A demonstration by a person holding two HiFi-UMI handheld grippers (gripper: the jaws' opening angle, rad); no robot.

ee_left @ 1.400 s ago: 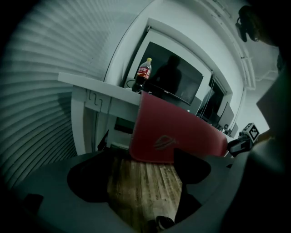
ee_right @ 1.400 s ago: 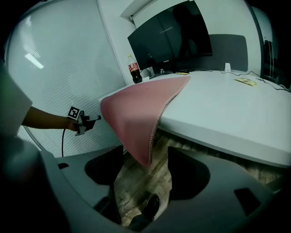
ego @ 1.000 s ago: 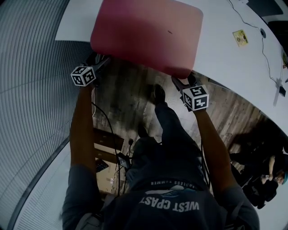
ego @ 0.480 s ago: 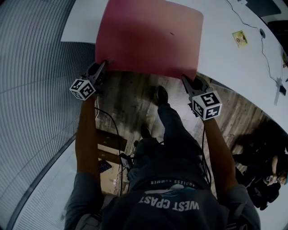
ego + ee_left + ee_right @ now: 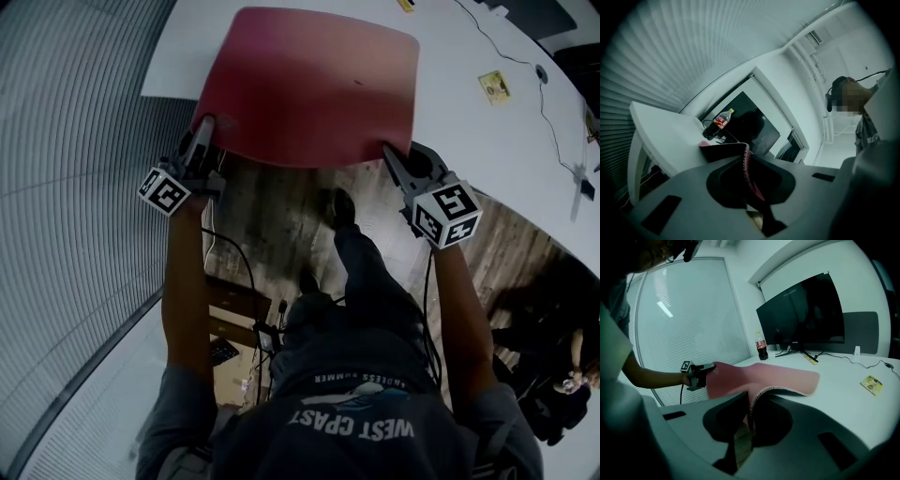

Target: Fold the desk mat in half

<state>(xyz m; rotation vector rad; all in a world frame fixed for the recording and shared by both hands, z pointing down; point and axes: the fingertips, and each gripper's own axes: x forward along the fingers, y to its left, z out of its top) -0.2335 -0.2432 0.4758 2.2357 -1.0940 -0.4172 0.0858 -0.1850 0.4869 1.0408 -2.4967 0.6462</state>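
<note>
The pink desk mat (image 5: 314, 84) lies on the white table (image 5: 487, 131), its near edge lifted off past the table's front edge. My left gripper (image 5: 204, 127) is shut on the mat's near left corner. My right gripper (image 5: 392, 155) is shut on the near right corner. In the left gripper view the mat's stitched edge (image 5: 746, 161) runs between the jaws of the left gripper (image 5: 747, 173). In the right gripper view the mat (image 5: 773, 376) curves up from the table into the right gripper (image 5: 751, 413), with the left gripper (image 5: 701, 373) at the far corner.
A cola bottle (image 5: 761, 347) and a dark monitor (image 5: 801, 315) stand at the back of the table. A yellow card (image 5: 496, 86) and a thin cable (image 5: 553, 103) lie to the mat's right. A ribbed wall (image 5: 75, 141) is on the left, wood floor below.
Both grippers went from open beside the mat's near corners to shut on them. The near edge has since lifted and moved away from me.
</note>
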